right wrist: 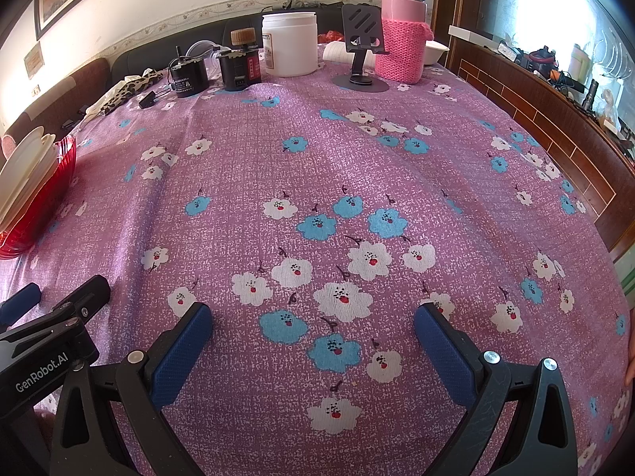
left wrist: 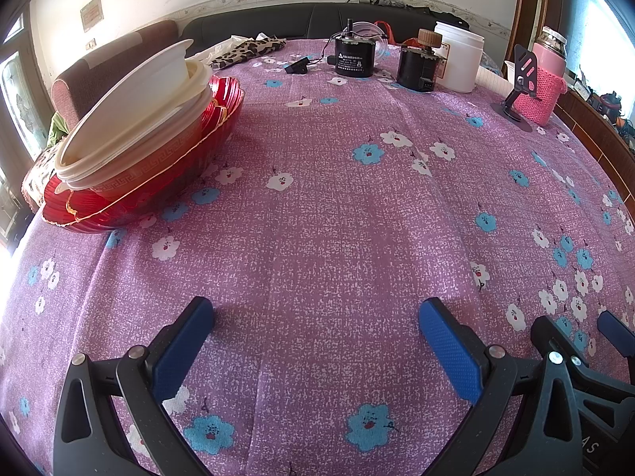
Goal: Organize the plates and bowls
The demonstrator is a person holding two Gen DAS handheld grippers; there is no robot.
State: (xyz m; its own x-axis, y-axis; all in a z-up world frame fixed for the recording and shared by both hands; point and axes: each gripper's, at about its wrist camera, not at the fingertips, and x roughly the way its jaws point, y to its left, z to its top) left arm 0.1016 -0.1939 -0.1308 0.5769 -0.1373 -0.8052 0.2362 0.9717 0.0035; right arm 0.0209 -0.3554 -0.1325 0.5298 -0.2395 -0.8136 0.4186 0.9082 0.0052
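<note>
purple floral tablecloth (left wrist: 317, 198), white bowls (left wrist: 135, 119) stacked in red dish (left wrist: 158, 182) — left gripper (left wrist: 317, 317), right gripper (right wrist: 313, 317), jaws apart, empty

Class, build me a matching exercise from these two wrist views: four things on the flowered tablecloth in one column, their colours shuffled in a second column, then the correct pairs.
Things:
1. ribbed bowl
2. knitted flask sleeve
3. screw-top jar
4. phone stand

Colours:
A. white
B. black
C. red
D. pink

Pairs: 1-C, 2-D, 3-A, 4-B
</note>
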